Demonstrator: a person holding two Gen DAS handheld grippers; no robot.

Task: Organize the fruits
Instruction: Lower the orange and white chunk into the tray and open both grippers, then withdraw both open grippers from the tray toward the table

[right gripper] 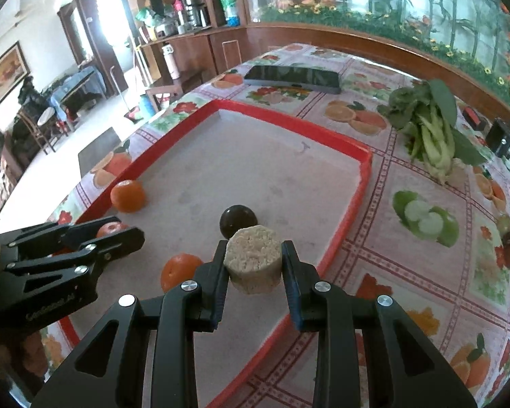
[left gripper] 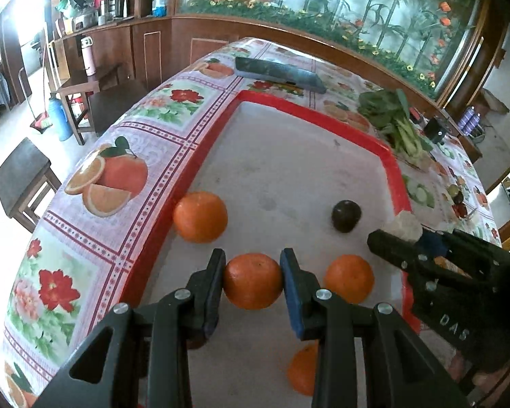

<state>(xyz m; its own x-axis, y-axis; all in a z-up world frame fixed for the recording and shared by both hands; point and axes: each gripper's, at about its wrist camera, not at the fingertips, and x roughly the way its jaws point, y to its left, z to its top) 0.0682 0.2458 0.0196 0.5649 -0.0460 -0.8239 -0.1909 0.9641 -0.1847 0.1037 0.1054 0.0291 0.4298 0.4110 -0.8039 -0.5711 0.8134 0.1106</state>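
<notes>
A red-rimmed tray [left gripper: 389, 159] with a pale floor lies on the fruit-print tablecloth. My left gripper [left gripper: 253, 280] is shut on an orange [left gripper: 252, 280] above the tray's near end. Other oranges sit at the left rim [left gripper: 200, 217], to the right [left gripper: 349, 278] and below the fingers [left gripper: 302, 370]. A dark round fruit [left gripper: 346, 215] lies mid-tray. My right gripper [right gripper: 254, 263] is shut on a beige, rough, cylindrical cake [right gripper: 253, 263] over the tray's right part, just in front of the dark fruit [right gripper: 238, 219]. It also shows in the left wrist view [left gripper: 404, 226].
A dark phone [right gripper: 292, 78] lies beyond the tray's far end. A bunch of leafy greens [right gripper: 431, 129] lies right of the tray, with a small black box [right gripper: 501, 137] past it. Stools and a wooden bench stand left of the table.
</notes>
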